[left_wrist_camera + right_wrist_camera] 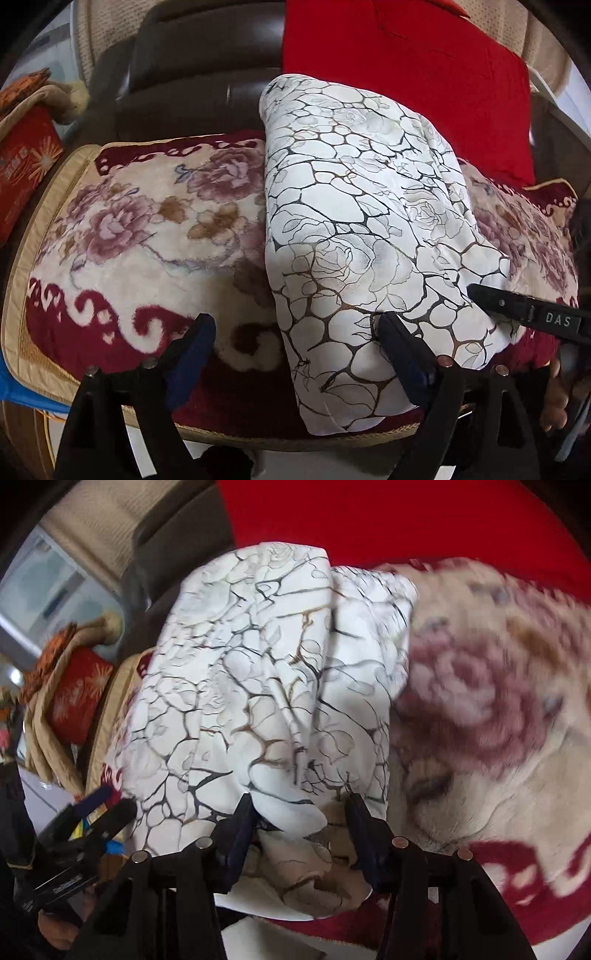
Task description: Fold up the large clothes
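Note:
A folded white garment (354, 206) with a black crackle and rose print lies lengthwise on a plush floral blanket (147, 221). My left gripper (297, 332) stands wide open at the garment's near end. Its right finger rests on the cloth and its left finger is over the blanket, with nothing pinched between them. In the right wrist view the garment (258, 672) bunches up between the fingers of my right gripper (299, 810), which is shut on its thick near edge. One right finger (517, 306) lies on the garment's right side. The left gripper (110, 803) shows at the lower left.
The blanket covers a dark brown leather sofa (203, 55). A big red cushion (406, 74) leans behind the garment. A smaller red cushion (26, 162) sits at the left. The seat's front edge and pale floor (221, 446) lie below. A hand (554, 406) holds the right gripper.

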